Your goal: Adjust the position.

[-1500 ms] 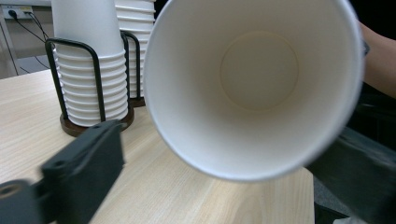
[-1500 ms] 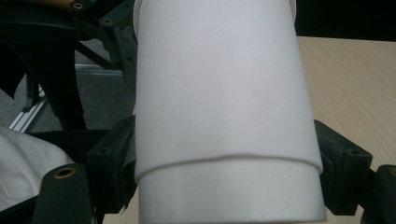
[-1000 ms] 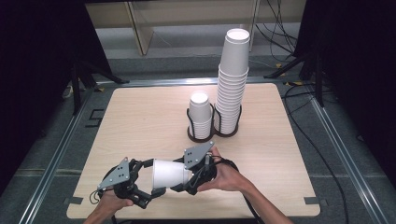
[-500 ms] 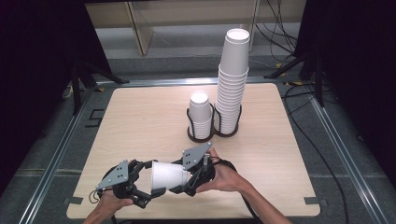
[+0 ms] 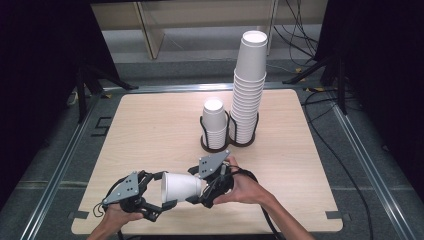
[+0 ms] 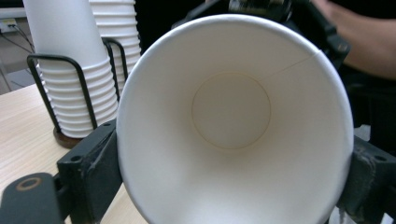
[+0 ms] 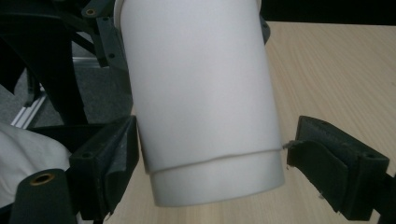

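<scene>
A white paper cup (image 5: 182, 186) lies on its side in the air near the table's front edge, between my two grippers. My left gripper (image 5: 161, 190) is at its open mouth. Its jaws have just been closing, and in the left gripper view both press on the rim of the cup (image 6: 231, 112), so my left gripper (image 6: 231, 179) is shut on it. My right gripper (image 5: 200, 186) is at the cup's base. In the right gripper view one jaw touches the cup (image 7: 201, 93) and a narrow gap shows at the other, so my right gripper (image 7: 217, 154) stands open.
A black wire holder (image 5: 220, 145) stands mid-table with a short stack of white cups (image 5: 215, 122) and a tall stack (image 5: 248, 90) beside it. The wooden table (image 5: 150, 125) has bare room to the left and right. Cables run along the floor at the right.
My left gripper's jaws have drawn in around the cup's rim. Both hands and the cup have stayed where they were.
</scene>
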`<move>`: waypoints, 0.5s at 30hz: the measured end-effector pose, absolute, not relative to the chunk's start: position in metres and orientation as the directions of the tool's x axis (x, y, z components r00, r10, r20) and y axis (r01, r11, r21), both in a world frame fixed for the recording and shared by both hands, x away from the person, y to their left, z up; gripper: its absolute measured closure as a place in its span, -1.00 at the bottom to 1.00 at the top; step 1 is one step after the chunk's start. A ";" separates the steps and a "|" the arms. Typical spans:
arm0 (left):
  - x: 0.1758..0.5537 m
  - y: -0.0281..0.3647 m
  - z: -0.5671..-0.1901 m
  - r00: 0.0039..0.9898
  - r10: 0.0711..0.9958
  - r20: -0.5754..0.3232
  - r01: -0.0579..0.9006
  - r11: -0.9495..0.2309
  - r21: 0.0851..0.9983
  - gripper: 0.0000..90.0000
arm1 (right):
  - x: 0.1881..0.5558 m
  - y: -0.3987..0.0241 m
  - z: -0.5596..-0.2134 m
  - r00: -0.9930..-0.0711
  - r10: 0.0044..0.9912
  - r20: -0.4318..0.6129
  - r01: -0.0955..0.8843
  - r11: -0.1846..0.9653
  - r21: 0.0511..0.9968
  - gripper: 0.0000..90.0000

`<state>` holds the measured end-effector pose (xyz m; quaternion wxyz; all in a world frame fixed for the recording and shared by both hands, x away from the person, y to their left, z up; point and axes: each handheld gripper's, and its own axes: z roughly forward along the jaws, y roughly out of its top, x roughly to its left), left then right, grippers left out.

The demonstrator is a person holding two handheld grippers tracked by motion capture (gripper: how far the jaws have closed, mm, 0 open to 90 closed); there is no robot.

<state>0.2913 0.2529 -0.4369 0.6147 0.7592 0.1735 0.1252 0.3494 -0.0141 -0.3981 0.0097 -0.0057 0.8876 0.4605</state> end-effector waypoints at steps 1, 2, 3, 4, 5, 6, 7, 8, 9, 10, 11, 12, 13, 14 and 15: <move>0.291 0.252 -0.437 0.910 0.415 -0.014 0.103 -0.193 0.976 -0.77 | 0.348 -0.015 -0.395 -0.999 0.009 -0.030 -0.020 0.583 0.812 -0.65; 0.291 0.251 -0.438 0.910 0.414 -0.005 0.097 -0.201 0.975 -0.77 | 0.347 -0.016 -0.393 -0.999 0.006 -0.039 -0.027 0.587 0.809 -0.65; 0.290 0.251 -0.437 0.907 0.420 0.011 0.099 -0.238 0.966 -0.77 | 0.346 -0.016 -0.391 -0.999 0.005 -0.050 -0.037 0.604 0.796 -0.65; 0.290 0.250 -0.437 0.907 0.421 0.016 0.096 -0.244 0.965 -0.77 | 0.345 -0.016 -0.389 -0.997 0.014 -0.075 -0.050 0.624 0.780 -0.65; 0.290 0.249 -0.438 0.906 0.423 0.016 0.098 -0.247 0.964 -0.77 | 0.343 -0.016 -0.387 -0.995 0.021 -0.096 -0.060 0.643 0.764 -0.65; 0.290 0.248 -0.438 0.908 0.418 0.018 0.093 -0.243 0.966 -0.77 | 0.341 -0.015 -0.385 -0.994 0.021 -0.103 -0.064 0.658 0.750 -0.65; 0.290 0.248 -0.438 0.906 0.423 0.017 0.096 -0.246 0.965 -0.77 | 0.340 -0.015 -0.384 -0.993 0.018 -0.120 -0.077 0.675 0.734 -0.65; 0.289 0.249 -0.437 0.903 0.428 0.031 0.098 -0.275 0.957 -0.77 | 0.338 -0.014 -0.383 -0.991 0.015 -0.134 -0.087 0.687 0.721 -0.65; 0.289 0.249 -0.437 0.903 0.427 0.043 0.091 -0.289 0.953 -0.77 | 0.337 -0.012 -0.383 -0.990 0.014 -0.143 -0.093 0.698 0.710 -0.65; 0.289 0.248 -0.437 0.901 0.432 0.043 0.096 -0.295 0.951 -0.77 | 0.335 -0.011 -0.383 -0.988 0.017 -0.152 -0.095 0.709 0.699 -0.65; 0.290 0.247 -0.439 0.904 0.426 0.042 0.091 -0.287 0.953 -0.77 | 0.335 -0.009 -0.383 -0.987 0.013 -0.161 -0.103 0.718 0.689 -0.65; 0.289 0.247 -0.438 0.901 0.431 0.050 0.096 -0.311 0.945 -0.77 | 0.333 -0.008 -0.384 -0.986 0.013 -0.167 -0.105 0.729 0.676 -0.65; 0.288 0.245 -0.439 0.902 0.429 0.050 0.094 -0.309 0.946 -0.77 | 0.332 -0.006 -0.385 -0.984 0.008 -0.179 -0.115 0.740 0.663 -0.64; 0.289 0.245 -0.439 0.906 0.419 0.065 0.081 -0.322 0.943 -0.77 | 0.331 -0.003 -0.385 -0.982 -0.007 -0.188 -0.130 0.748 0.651 -0.64; 0.289 0.245 -0.439 0.905 0.421 0.064 0.086 -0.328 0.941 -0.77 | 0.330 -0.002 -0.386 -0.983 -0.005 -0.186 -0.126 0.753 0.646 -0.64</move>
